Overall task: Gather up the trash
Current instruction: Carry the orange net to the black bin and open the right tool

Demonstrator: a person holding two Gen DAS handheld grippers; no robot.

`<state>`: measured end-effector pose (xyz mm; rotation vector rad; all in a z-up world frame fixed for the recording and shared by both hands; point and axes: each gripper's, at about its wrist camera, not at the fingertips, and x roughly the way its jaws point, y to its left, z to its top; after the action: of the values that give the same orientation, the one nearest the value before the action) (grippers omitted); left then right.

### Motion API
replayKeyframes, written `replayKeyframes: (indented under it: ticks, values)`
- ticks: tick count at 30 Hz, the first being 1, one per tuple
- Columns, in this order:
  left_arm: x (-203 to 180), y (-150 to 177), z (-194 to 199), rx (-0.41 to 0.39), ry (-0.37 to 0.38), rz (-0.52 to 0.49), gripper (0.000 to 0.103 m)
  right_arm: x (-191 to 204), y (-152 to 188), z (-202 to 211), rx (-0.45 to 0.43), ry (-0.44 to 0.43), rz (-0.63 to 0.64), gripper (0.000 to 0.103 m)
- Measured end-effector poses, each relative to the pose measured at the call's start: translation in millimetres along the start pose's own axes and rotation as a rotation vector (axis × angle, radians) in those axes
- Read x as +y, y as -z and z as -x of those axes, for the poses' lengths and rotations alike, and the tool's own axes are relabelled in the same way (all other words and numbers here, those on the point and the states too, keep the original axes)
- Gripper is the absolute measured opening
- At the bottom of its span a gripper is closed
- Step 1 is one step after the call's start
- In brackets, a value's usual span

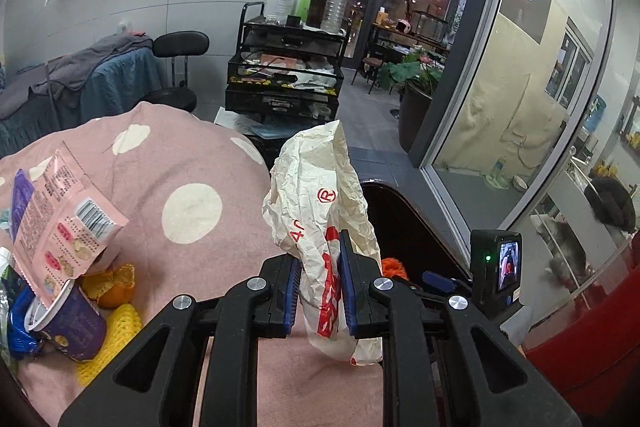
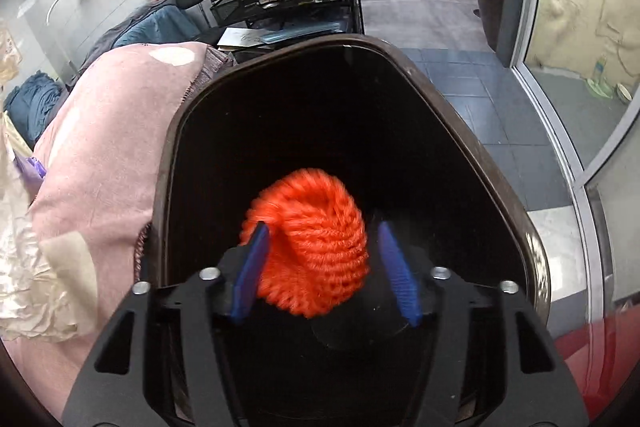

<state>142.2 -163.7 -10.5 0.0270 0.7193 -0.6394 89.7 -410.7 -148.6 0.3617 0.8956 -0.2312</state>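
The right gripper point(image 2: 320, 267) hangs over the mouth of the dark trash bin point(image 2: 472, 147), its jaws spread. The orange foam fruit net point(image 2: 312, 243) sits between the blue pads, leaning on the left pad and clear of the right one, so it looks released or nearly so; the motion blur makes it hard to say whether it clings to the left pad. To finish this drop well, keep the jaws wide and centred over the opening. A light net like this can catch on the ridged pad, so a small shake or tilt downward should free it before the gripper pulls away.

The left gripper point(image 1: 320, 291) is pressed tight on a crumpled white paper wrapper with red print point(image 1: 320, 203), held upright just left of the bin's rim and above the pink polka-dot blanket point(image 1: 180, 167). It should wait until the right side clears, then move right over the bin and open well inside the rim, since crumpled paper springs outward.

More trash lies at the near left on the blanket: a pink snack packet point(image 1: 64, 219), a purple paper cup point(image 1: 68, 327) on its side, orange peel point(image 1: 114, 285) and a yellow foam net point(image 1: 116, 335).
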Motion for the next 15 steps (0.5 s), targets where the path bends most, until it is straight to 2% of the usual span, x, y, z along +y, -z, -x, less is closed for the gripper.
replayKeyframes:
  ticks: [5, 15]
  values:
    - [-10.4, 0.4, -11.7, 0.030, -0.001, -0.026, 0.018, -9.3, 4.7, 9.1, -0.055, 0.004, -0.025, 0.070]
    - [-34.9, -4.8, -37.7, 0.086, 0.017, -0.094, 0.018, -37.9, -5.6, 62.0, -0.230, 0.071, -0.125, 0.082]
